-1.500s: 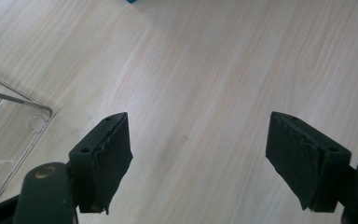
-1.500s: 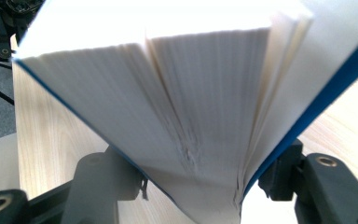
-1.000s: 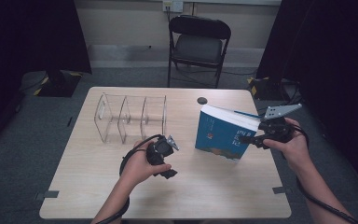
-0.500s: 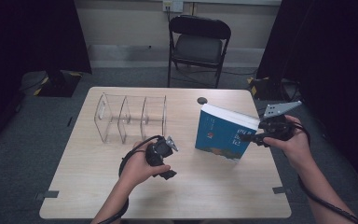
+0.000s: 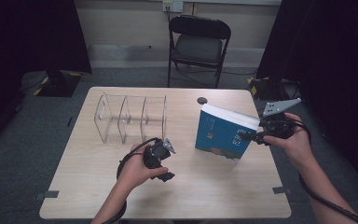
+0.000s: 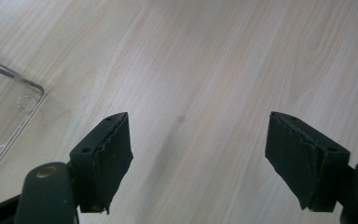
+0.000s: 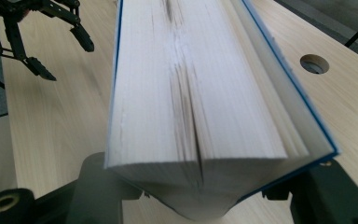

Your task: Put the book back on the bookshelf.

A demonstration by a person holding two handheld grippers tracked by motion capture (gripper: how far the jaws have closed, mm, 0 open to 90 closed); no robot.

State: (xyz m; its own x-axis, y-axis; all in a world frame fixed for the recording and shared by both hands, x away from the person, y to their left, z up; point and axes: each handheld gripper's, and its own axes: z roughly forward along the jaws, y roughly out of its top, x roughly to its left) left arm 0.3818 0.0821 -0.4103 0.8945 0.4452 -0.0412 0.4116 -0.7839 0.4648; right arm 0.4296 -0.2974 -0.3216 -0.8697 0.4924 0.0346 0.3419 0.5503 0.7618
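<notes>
High view: one blue book pinched upright by right tool, jaws just closing; left tool spread; one clear rack

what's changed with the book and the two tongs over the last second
Little has moved. The right tongs keep the blue book standing on edge on the table; their jaws have just closed further and eased slightly, the book's covers between them. The book looks slightly more upright. The left tongs stayed put, open and empty. The clear rack has not moved.
</notes>
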